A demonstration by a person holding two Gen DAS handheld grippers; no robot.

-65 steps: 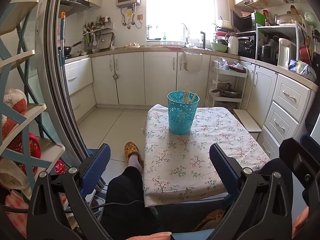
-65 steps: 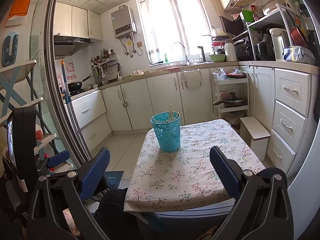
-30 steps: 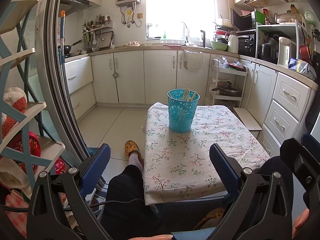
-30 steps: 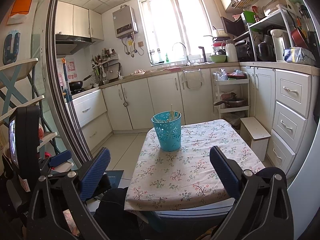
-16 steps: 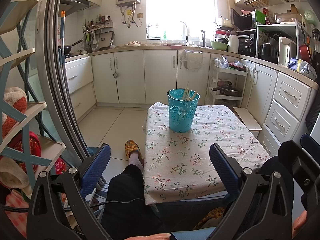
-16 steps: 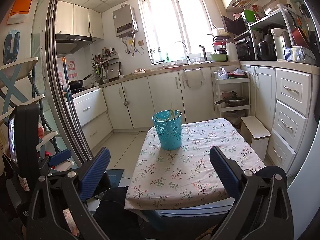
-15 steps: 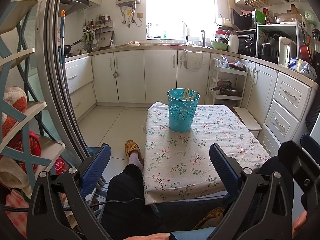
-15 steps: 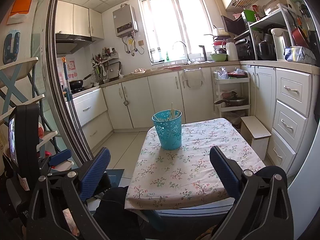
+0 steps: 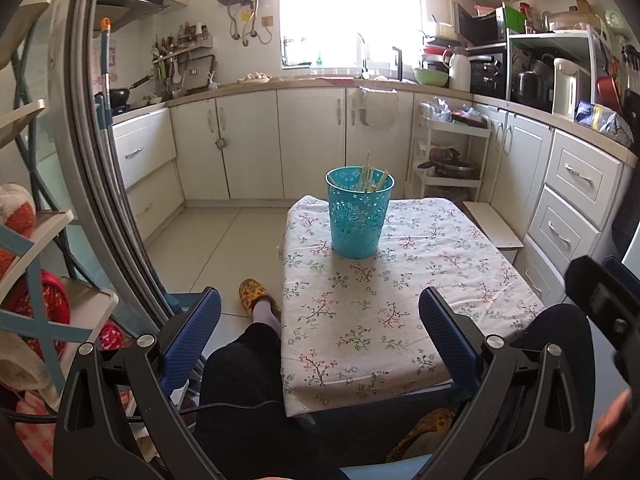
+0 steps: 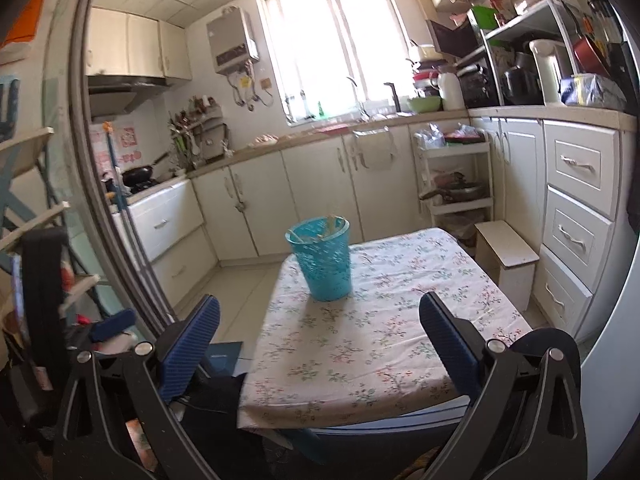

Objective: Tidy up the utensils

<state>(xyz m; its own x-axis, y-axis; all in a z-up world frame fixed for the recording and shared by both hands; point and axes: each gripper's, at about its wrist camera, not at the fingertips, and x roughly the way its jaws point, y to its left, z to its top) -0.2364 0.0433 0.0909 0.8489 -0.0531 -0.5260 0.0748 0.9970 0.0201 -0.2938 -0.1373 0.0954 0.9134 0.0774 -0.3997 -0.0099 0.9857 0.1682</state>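
Since both hand-held grippers sit low and well back from the worktop (image 9: 420, 280), the step in hand looks like the approach to the teal basket (image 9: 359, 216), which stands at frame centre in the left wrist view, toward the far end of the floral cloth. Left hand-held gripper (image 9: 320, 332): jaws spread wide, nothing between the blue pads (image 9: 191, 336). Right hand-held gripper (image 10: 320, 338): same, wide and empty; basket (image 10: 323, 264) sits centre-left of its frame, slightly motion-blurred. Pale sticks, likely chopsticks (image 9: 370, 178), lean inside the basket with tips just above the rim; exact count not readable. No loose utensils visible on the cloth, so my read is they're either already binned or need to come out for sorting; can't tell which from here. For a clean grab: come in from above the rim, line the jaws across the sticks rather than along them, narrow the opening before descent so the pads don't clip the rim. Basket looks light and perforated, so it'll likely tip or slide on the cloth; steady it with the other hand-held gripper against the wall. Person's leg (image 9: 256, 344) is at the near-left worktop edge; keep the left approach clear of it.
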